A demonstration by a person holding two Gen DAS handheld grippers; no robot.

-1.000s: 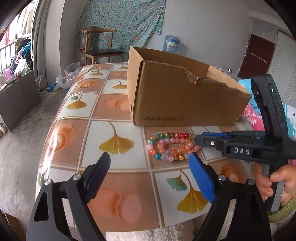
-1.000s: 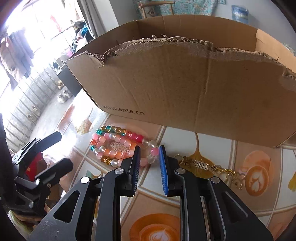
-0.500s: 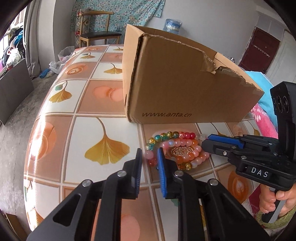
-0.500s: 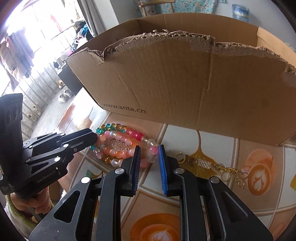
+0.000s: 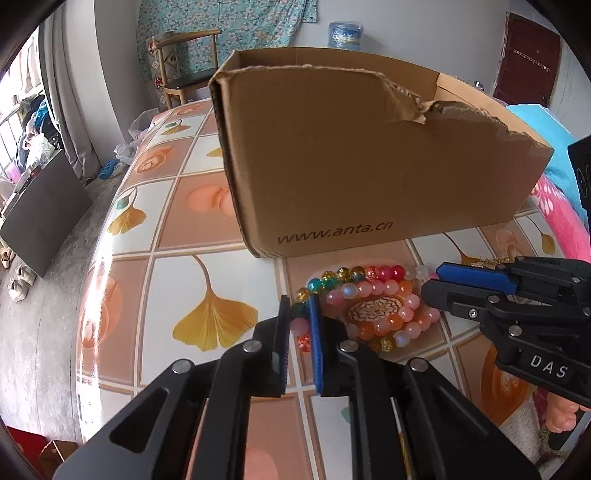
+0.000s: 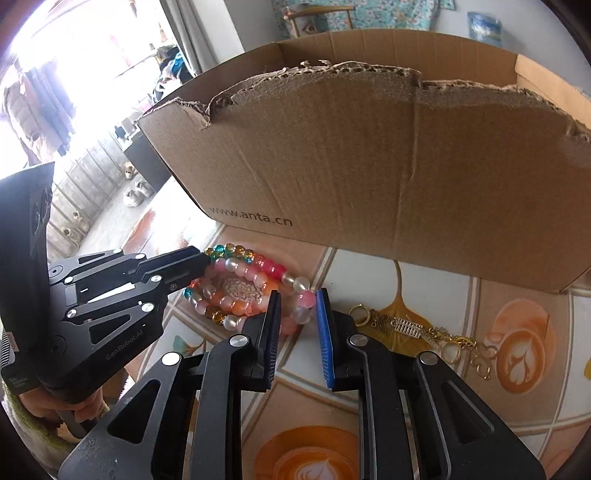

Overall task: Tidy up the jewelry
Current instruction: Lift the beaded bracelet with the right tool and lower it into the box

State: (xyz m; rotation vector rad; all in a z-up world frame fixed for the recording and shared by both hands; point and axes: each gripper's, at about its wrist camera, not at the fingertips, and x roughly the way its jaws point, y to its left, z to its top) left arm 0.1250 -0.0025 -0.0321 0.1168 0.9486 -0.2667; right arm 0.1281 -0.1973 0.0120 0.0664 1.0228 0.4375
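Observation:
A pile of bead bracelets (image 5: 369, 286) (image 6: 243, 271) in pink, orange, red, teal and gold lies on the tiled tablecloth in front of a cardboard box (image 5: 369, 166) (image 6: 369, 166). My left gripper (image 5: 299, 306) (image 6: 203, 262) sits at the pile's left edge, its jaws closed tight with beads pinched between the pads. From the other side, my right gripper (image 6: 298, 295) (image 5: 432, 280) holds pink and white beads between narrow jaws. A gold chain with charms (image 6: 406, 326) lies on the table to the right of the beads.
The box is open-topped with a torn front rim, and its inside is hidden. The table (image 5: 177, 295) drops off at its rounded left edge to the floor. Behind it stand a wooden chair (image 5: 184, 48) and a water jug (image 5: 345, 35). A hand (image 5: 561, 417) holds the right gripper.
My left gripper went from wide open to shut and moved forward and right onto the bracelets' left edge. The right gripper stayed on the beads, hardly moving.

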